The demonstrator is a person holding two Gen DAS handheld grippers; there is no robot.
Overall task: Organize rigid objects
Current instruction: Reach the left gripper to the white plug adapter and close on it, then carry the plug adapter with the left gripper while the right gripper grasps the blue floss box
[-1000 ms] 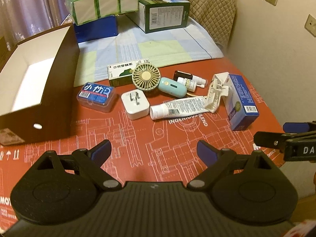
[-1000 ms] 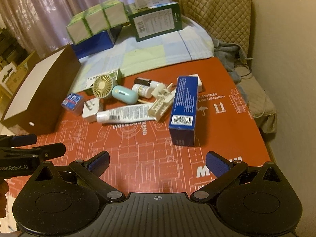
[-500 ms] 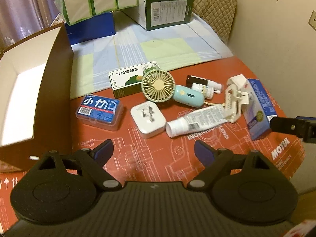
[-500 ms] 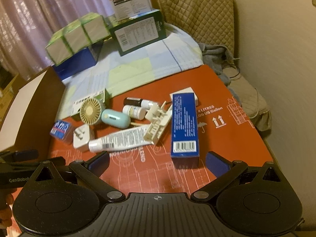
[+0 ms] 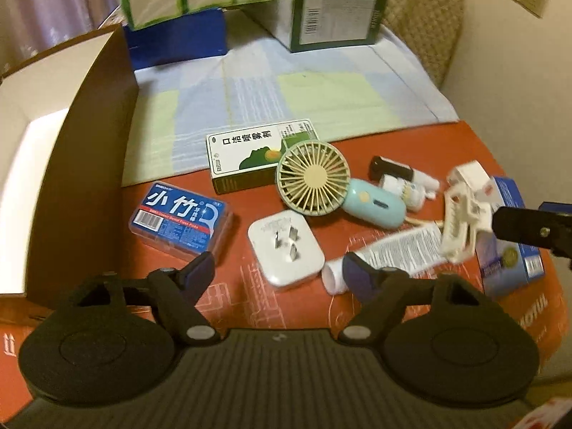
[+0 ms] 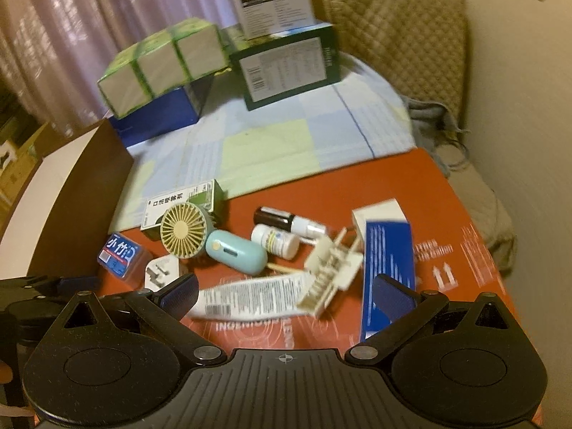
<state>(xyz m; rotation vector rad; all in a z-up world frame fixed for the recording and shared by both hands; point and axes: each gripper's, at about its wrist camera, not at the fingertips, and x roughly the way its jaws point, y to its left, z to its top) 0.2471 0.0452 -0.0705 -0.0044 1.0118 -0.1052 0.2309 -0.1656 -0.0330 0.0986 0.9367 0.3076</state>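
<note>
Small items lie piled on the red mat. My left gripper point(image 5: 279, 274) hovers low over the white plug adapter point(image 5: 286, 250), which lies just ahead of and between its fingers; the jaws are closing and no pad touches it. Beside it are a blue floss box point(image 5: 180, 220), a green fan point(image 5: 314, 178) and a white tube point(image 5: 404, 250). My right gripper point(image 6: 287, 293) is open above the tube point(image 6: 250, 296), with a cream clip point(image 6: 332, 271) and a blue carton point(image 6: 388, 268) near its right finger.
An open brown box point(image 5: 89, 178) with a white inside stands at the left. A green-and-white carton point(image 5: 257, 153) and two small bottles point(image 5: 397, 171) lie behind the pile. Larger boxes point(image 6: 286, 64) sit on the checked cloth at the back. A wall is close on the right.
Both grippers have moved forward and closer to the pile. The left jaws have narrowed, and the plug adapter now sits between its fingertips. The tube has come between the right fingers.
</note>
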